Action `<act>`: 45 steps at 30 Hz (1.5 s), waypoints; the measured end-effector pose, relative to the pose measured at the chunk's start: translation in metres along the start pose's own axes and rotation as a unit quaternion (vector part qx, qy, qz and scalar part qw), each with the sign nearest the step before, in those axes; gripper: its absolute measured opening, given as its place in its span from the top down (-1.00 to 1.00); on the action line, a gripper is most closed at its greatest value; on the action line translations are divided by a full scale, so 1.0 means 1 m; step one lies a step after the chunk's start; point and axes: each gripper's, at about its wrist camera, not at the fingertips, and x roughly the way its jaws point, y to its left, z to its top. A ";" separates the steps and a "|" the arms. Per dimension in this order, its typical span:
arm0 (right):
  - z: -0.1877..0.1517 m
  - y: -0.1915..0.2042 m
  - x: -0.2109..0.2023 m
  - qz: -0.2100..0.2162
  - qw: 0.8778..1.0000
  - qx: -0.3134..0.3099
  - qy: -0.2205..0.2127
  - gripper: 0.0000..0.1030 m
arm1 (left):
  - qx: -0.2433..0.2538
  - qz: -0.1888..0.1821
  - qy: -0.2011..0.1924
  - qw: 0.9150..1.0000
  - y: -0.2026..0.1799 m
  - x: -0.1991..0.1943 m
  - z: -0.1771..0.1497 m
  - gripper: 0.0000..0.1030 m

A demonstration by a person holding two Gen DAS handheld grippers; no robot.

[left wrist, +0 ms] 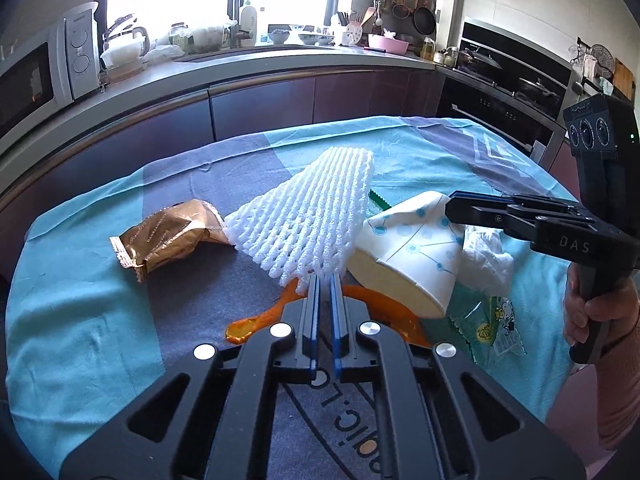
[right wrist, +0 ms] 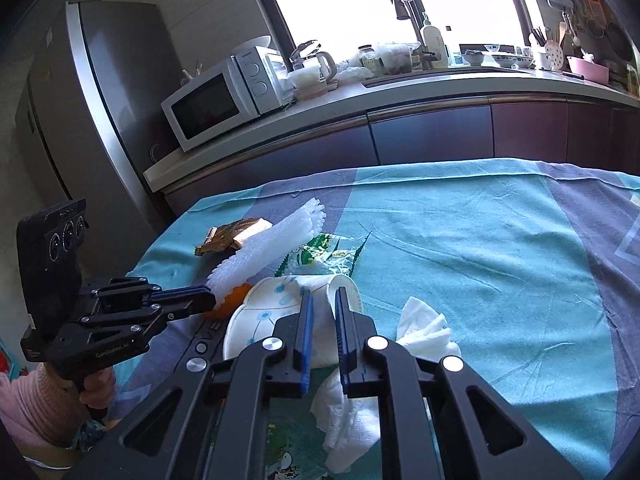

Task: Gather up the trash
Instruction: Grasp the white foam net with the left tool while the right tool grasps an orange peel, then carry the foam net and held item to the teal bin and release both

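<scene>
My left gripper (left wrist: 325, 280) is shut on the near edge of a white foam fruit net (left wrist: 308, 216), which lifts off the cloth; it also shows in the right wrist view (right wrist: 264, 246). My right gripper (right wrist: 322, 298) is shut on the wall of a tipped paper cup (right wrist: 276, 308) with blue dots, also seen in the left wrist view (left wrist: 412, 252). Orange peel (left wrist: 384, 312) lies under the net and cup. A gold snack wrapper (left wrist: 168, 236) lies to the left. Crumpled white tissue (right wrist: 424, 332) and a green wrapper (left wrist: 488, 328) lie by the cup.
The trash sits on a table with a teal and grey cloth (right wrist: 480, 248). Behind it runs a kitchen counter (left wrist: 248, 64) with a microwave (right wrist: 224, 100), kettle and dishes. A fridge (right wrist: 76, 112) stands at the left, an oven (left wrist: 512, 92) at the right.
</scene>
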 end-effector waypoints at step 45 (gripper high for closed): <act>0.020 0.166 0.033 0.196 0.979 -0.055 -0.010 0.97 | -0.140 0.098 -0.088 0.981 0.113 -0.218 -0.122 0.90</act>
